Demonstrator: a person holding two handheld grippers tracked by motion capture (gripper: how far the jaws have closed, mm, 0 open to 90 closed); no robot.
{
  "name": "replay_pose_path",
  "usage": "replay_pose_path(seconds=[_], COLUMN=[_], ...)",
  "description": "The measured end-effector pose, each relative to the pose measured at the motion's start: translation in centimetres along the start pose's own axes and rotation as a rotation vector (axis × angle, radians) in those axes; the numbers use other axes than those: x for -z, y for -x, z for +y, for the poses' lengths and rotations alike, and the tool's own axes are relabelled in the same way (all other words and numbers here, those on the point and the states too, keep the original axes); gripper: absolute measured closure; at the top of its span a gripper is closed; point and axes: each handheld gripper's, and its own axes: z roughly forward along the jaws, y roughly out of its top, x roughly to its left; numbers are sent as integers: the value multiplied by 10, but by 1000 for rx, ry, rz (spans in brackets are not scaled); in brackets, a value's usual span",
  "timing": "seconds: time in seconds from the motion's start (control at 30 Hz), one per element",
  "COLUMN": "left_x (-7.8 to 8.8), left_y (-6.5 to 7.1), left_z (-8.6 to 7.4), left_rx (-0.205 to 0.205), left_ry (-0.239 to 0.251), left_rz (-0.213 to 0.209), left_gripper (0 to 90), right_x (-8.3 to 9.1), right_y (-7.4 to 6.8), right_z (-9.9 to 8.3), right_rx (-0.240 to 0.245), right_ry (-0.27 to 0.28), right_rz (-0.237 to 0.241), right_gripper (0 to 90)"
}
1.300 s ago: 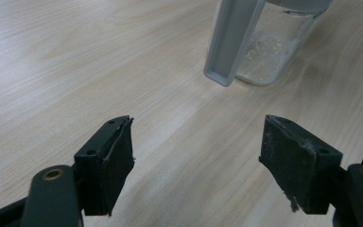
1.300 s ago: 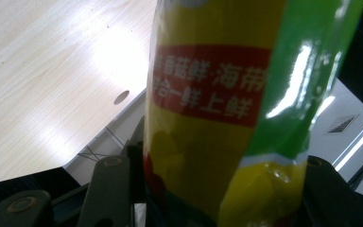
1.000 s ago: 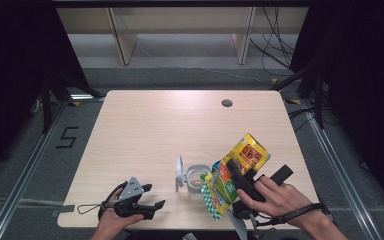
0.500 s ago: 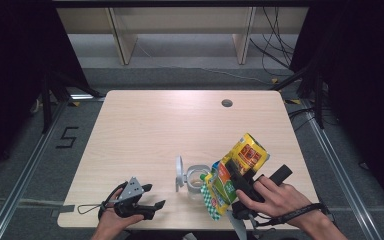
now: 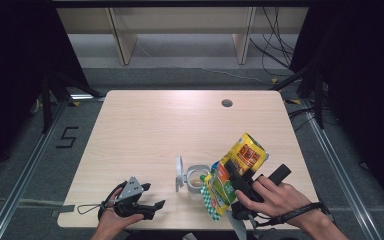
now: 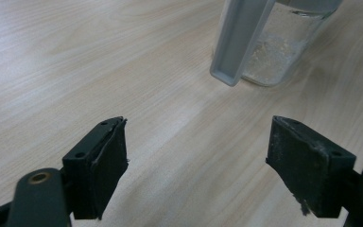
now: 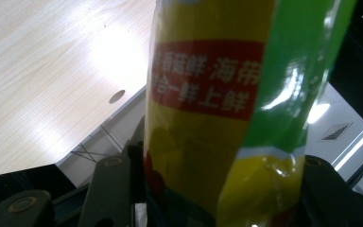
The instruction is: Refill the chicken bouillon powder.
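Nearest the person, the left hand-held gripper (image 5: 147,206) rests on the bench (image 5: 145,125) close to its front edge; its jaws have just been opening and stand spread, nothing between them. The right hand-held gripper (image 5: 235,175) pinches a yellow-green seasoning pouch (image 5: 235,170), tilted over the clear jar (image 5: 196,179), whose hinged lid (image 5: 179,172) stands open. A little powder lies in the jar (image 6: 269,56), so pouring seems begun but unfinished; closing the lid remains. Beyond, the bench offers wide room up to the cable hole (image 5: 226,103).
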Motion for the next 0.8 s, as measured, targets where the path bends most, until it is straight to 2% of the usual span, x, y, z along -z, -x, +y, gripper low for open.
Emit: replay_pose_path(seconds=[0.03,0.07,0.1,0.23,0.3,0.4,0.43,0.53,0.63,0.7,0.8], left_x=[0,1,0,0,1,0,0,-1,1,0,1], left_y=[0,-1,0,0,0,1,0,1,0,2,1], left_z=[0,0,0,0,0,0,0,0,1,0,0], left_rx=[5,-7,5,12,0,18,-5,0,-24,2,-1], left_ry=[2,-7,10,13,-2,3,3,10,-14,-1,4], left_rz=[1,2,2,3,9,2,3,2,13,10,5], left_gripper=[200,196,194,185,184,184,184,194,194,194,194], right_x=[0,0,0,1,1,1,1,2,3,4,4], right_y=[-1,-1,1,-1,0,-1,0,-1,2,2,3], right_z=[0,0,0,-1,-1,-2,-2,-1,-2,-3,-3], right_rx=[-5,1,18,-4,7,-2,3,14,34,29,39], right_ry=[-6,-9,0,-11,-6,-11,-13,-9,-2,-7,-7], right_rz=[3,6,2,1,0,2,2,3,-1,-4,-5], right_gripper=[532,532,532,532,533,533,533,534,534,535,535])
